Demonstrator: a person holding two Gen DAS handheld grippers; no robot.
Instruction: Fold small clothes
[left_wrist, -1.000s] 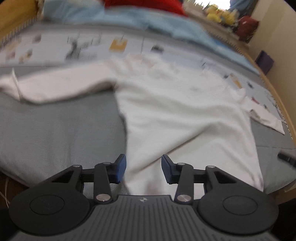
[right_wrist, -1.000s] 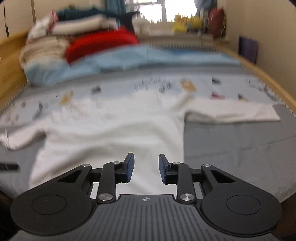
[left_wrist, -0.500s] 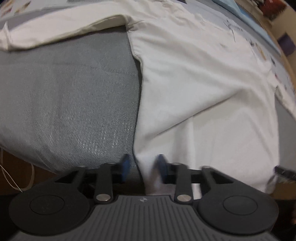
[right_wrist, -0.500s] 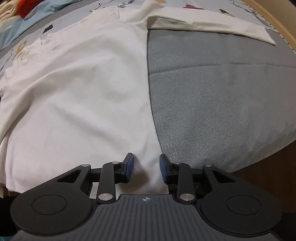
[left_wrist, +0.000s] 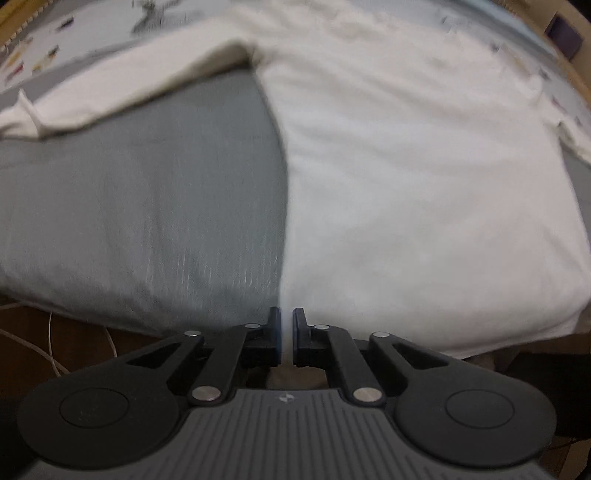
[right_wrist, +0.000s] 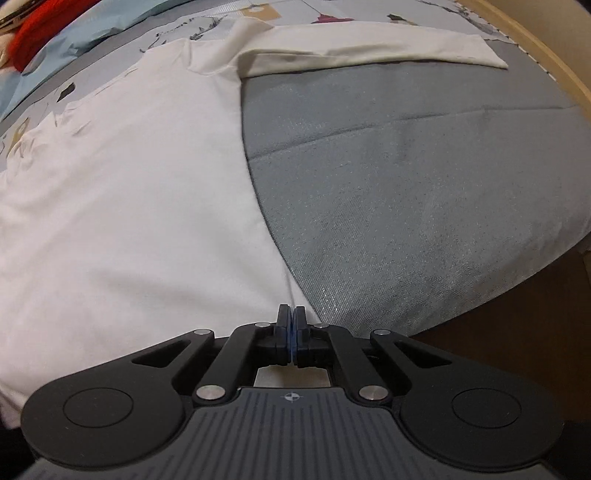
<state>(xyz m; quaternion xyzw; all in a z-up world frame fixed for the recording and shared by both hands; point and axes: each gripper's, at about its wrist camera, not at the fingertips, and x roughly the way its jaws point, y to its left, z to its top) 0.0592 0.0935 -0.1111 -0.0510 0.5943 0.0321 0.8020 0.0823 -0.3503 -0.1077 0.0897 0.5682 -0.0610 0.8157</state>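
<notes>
A white long-sleeved shirt (left_wrist: 406, 184) (right_wrist: 129, 184) lies flat on the grey bed cover (left_wrist: 147, 203) (right_wrist: 406, 184), with its hem at the near edge. Its sleeves stretch out sideways, one to the left (left_wrist: 110, 92) and one to the right (right_wrist: 369, 48). My left gripper (left_wrist: 287, 314) points steeply down at the hem's left corner; its jaws stand a narrow slit apart with white cloth pinched between them. At the hem's right corner my right gripper (right_wrist: 291, 312) is shut, and the shirt's edge runs into its pads.
A patterned pale sheet (left_wrist: 55, 48) lies beyond the shirt. A red cloth (right_wrist: 40, 18) and a light blue blanket (right_wrist: 92, 29) are at the far left. The wooden bed frame (right_wrist: 535, 48) borders the right. A white cable (left_wrist: 48, 354) lies on the brown floor below the mattress edge.
Both grippers have sunk and tipped down to the near edge of the bed. Their jaws, open a second ago, have closed on the shirt's two lower corners.
</notes>
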